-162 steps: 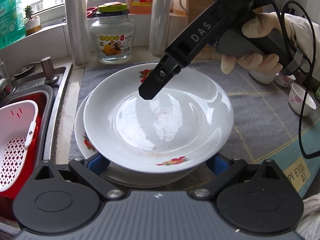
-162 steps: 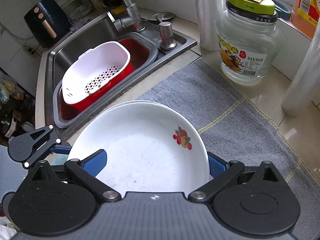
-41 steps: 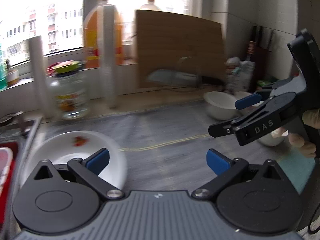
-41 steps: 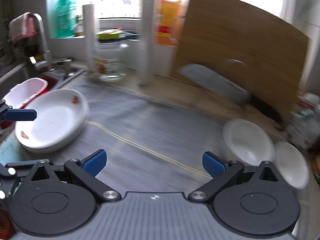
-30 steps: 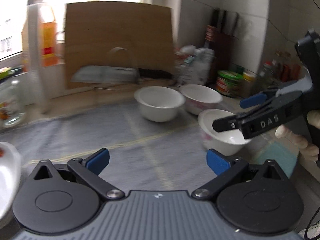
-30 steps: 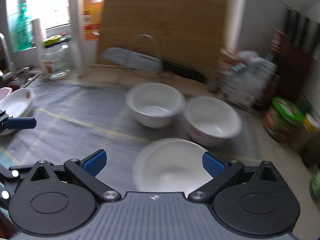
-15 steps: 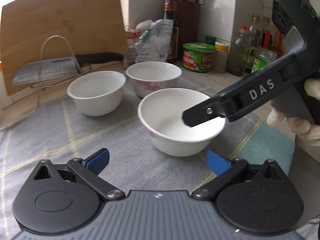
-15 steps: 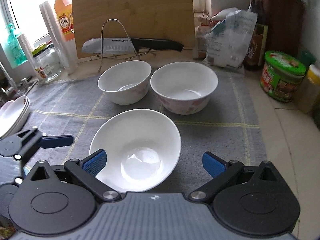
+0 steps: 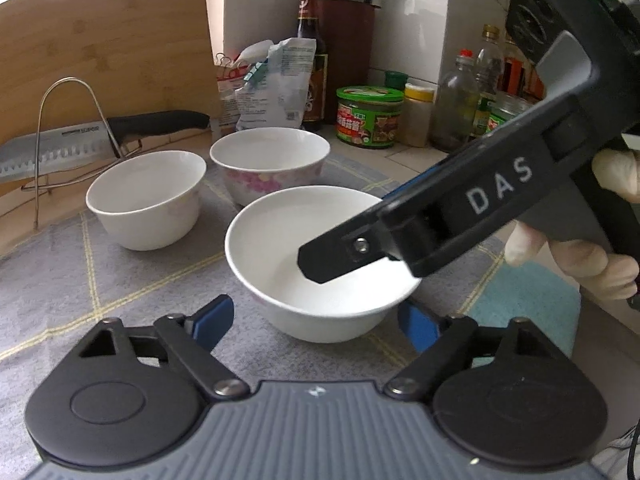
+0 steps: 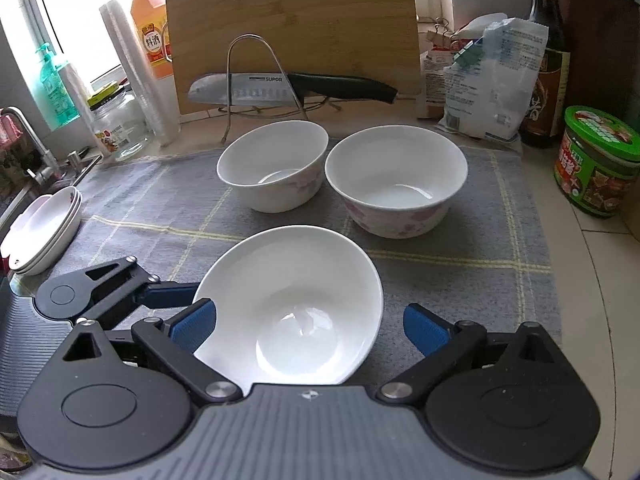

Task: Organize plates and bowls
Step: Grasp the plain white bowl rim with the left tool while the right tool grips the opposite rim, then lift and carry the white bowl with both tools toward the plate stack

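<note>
A plain white bowl (image 9: 280,248) stands nearest on the grey mat, with two more bowls behind it: a white one (image 9: 148,196) and a pink-flowered one (image 9: 268,160). My left gripper (image 9: 314,322) is low at the near bowl's side, jaws closing, the bowl between its blue pads with a thin gap still showing. My right gripper (image 10: 310,326) has the same bowl (image 10: 296,280) between its pads, jaws wide and starting to close. In the left wrist view the right gripper's finger (image 9: 340,252) reaches across the bowl. A stack of plates (image 10: 44,228) sits far left.
Behind the bowls a knife (image 10: 260,88) lies in a wire rack against a wooden cutting board (image 10: 292,20). A plastic bag (image 10: 492,80), a green-lidded jar (image 10: 596,164) and bottles (image 9: 456,100) crowd the right. A glass jar (image 10: 116,128) and the sink edge lie at the left.
Both grippers swung from the plate stack over to the bowls and came down around the nearest one. The left jaws have narrowed around it; the right pads have drawn in slightly.
</note>
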`<state>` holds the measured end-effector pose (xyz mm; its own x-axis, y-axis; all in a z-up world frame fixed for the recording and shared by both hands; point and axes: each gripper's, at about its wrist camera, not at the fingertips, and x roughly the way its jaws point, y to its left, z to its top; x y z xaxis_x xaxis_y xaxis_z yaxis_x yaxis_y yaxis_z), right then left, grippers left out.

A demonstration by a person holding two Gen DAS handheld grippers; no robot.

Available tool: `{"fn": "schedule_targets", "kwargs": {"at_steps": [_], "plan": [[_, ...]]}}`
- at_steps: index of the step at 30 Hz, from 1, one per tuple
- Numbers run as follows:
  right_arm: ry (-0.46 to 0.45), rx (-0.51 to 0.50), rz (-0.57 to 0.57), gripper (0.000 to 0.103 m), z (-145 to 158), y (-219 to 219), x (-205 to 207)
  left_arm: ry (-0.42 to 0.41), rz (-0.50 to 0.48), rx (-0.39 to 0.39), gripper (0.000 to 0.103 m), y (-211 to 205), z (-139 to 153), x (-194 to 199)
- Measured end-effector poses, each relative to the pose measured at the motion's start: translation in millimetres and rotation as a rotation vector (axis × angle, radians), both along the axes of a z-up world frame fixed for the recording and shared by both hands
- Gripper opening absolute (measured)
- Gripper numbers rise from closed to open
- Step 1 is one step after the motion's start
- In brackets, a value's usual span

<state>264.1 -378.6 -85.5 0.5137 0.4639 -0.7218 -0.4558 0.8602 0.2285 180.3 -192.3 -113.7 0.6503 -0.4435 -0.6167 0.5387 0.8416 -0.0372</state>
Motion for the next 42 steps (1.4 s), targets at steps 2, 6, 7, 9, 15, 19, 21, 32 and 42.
{"fn": "schedule_targets", "kwargs": {"at_steps": [2, 6, 7, 9, 15, 19, 21, 32, 42], "plan": [[0.007, 0.006, 0.007, 0.098, 0, 0, 1, -0.006, -0.007, 0.003, 0.087, 0, 0, -1], [0.018, 0.023, 0.029, 0.091, 0, 2, 0, -0.007, -0.016, 0.000, 0.084, -1, 0, -1], [0.018, 0.021, 0.031, 0.091, 0, 2, 0, -0.009, -0.019, 0.002, 0.084, -1, 0, -1], [0.016, 0.021, 0.035, 0.091, 0, 3, 2, -0.011, -0.023, 0.002, 0.082, -1, 1, -1], [0.025, 0.038, 0.041, 0.091, 2, 1, 9, -0.010, -0.029, -0.002, 0.081, 0, 1, -1], [0.039, 0.052, 0.030, 0.090, 2, 0, 9, -0.013, -0.030, 0.010, 0.080, -1, 2, -2], [0.042, 0.054, 0.029, 0.089, 3, 1, 8, -0.011, -0.028, 0.011, 0.080, 0, 2, -3], [0.029, 0.055, 0.065, 0.090, 18, 20, -4, -0.012, 0.008, 0.017, 0.080, 20, 17, -17], [0.014, 0.069, 0.166, 0.090, 29, 70, -14, -0.010, 0.103, 0.028, 0.080, 61, 27, -36]]}}
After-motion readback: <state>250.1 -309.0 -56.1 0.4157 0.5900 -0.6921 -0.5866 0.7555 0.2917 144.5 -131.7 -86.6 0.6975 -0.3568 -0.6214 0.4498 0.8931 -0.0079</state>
